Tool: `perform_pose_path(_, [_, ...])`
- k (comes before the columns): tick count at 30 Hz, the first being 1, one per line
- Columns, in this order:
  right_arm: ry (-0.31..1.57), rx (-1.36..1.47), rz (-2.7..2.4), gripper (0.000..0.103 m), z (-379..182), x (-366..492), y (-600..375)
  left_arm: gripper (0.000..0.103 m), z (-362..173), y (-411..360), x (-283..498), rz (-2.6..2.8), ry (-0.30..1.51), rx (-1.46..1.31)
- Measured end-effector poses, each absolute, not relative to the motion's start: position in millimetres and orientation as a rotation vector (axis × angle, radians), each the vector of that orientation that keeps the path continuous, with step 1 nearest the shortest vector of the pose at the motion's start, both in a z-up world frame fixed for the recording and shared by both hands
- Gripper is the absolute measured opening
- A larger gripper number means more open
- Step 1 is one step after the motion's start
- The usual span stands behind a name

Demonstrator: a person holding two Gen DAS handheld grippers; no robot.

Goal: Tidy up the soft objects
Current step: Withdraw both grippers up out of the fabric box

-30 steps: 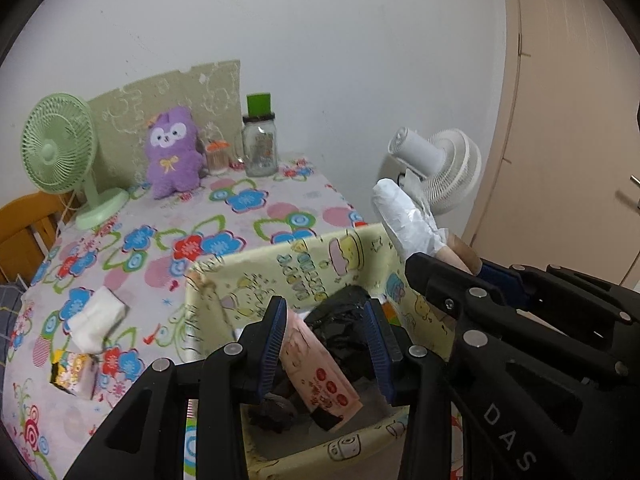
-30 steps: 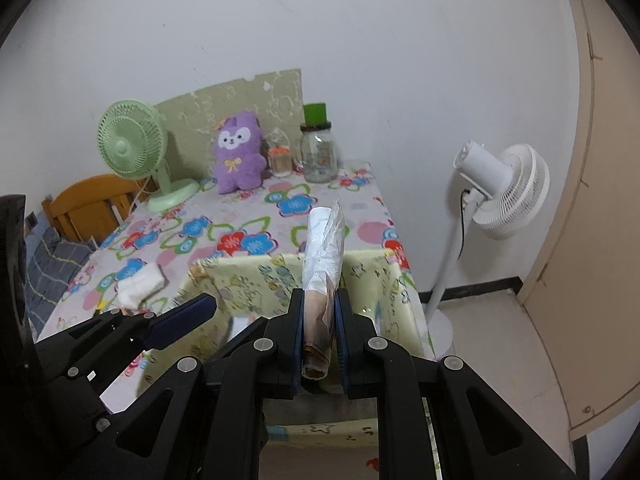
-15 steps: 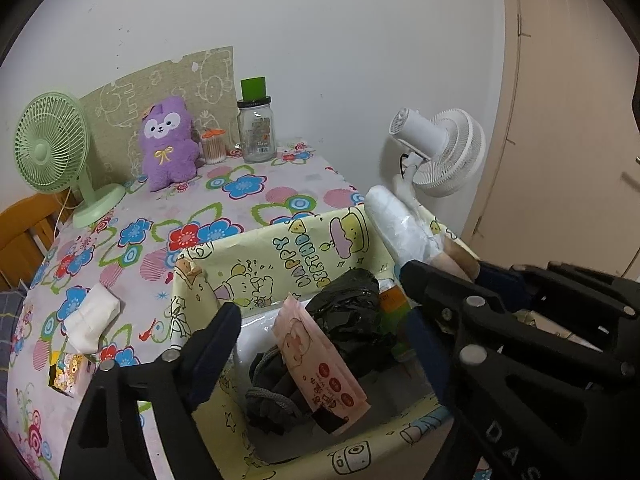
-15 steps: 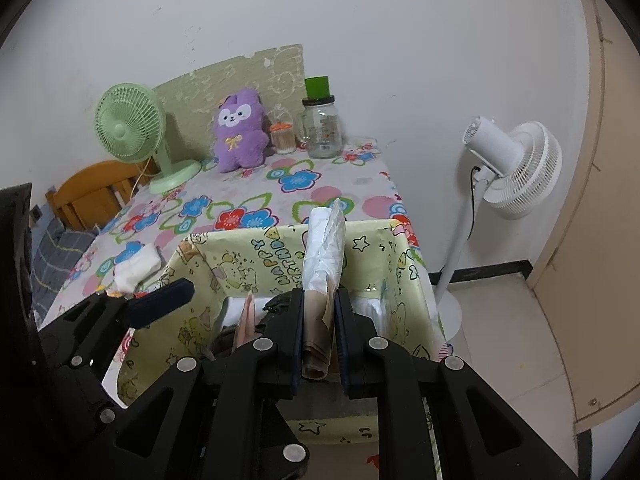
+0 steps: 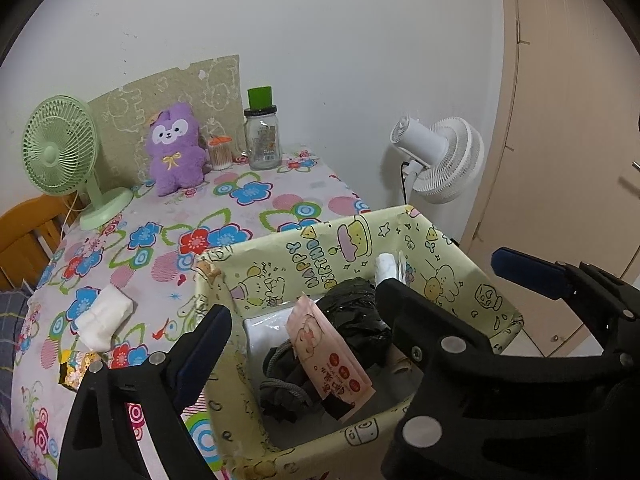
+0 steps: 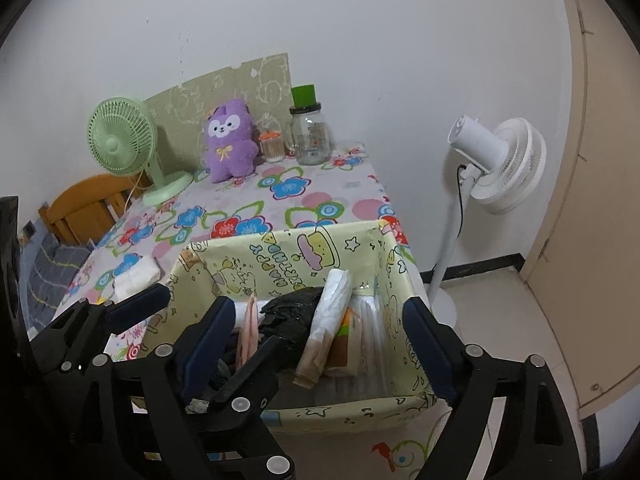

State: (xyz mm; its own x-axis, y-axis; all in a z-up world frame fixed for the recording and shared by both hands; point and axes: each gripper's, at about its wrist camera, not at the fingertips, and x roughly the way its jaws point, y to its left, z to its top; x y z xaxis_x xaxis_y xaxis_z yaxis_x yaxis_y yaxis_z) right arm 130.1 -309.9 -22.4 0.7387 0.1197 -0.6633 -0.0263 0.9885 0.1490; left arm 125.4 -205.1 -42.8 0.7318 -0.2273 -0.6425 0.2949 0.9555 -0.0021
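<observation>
Right wrist view: right gripper (image 6: 320,340) and left gripper (image 5: 304,344) both opening wide, holding nothing, over the yellow cartoon-print fabric bin (image 6: 280,256) with crinkly white plastic-wrapped pack (image 6: 332,304) upright inside.

chair (image 6: 86,208) – mostly behind table (image 6: 280,200) | jar (image 5: 262,142) label – unreadable

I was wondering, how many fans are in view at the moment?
2. A green desk fan stands at the table's far left corner beside the purple plush; a white pedestal fan stands on the floor to the table's right.
</observation>
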Motion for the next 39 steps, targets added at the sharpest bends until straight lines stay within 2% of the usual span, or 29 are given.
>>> perform_pose_path(26, [0.588, 0.058, 0.048, 0.092, 34.7, 94.2, -246.6, 0.095, 3.9, -143.5, 86.5, -0.277, 0.572, 0.098])
perform_pose_path(28, [0.564, 0.037, 0.042, 0.096, 39.2, 91.6, -239.9, 0.095, 7.3, -137.3, 82.9, -0.293, 0.562, 0.1])
perform_pose_path(39, [0.582, 0.055, 0.041, 0.097, 49.9, 86.4, -202.1, 0.096, 16.1, -97.9, 72.4, -0.302, 0.535, 0.094])
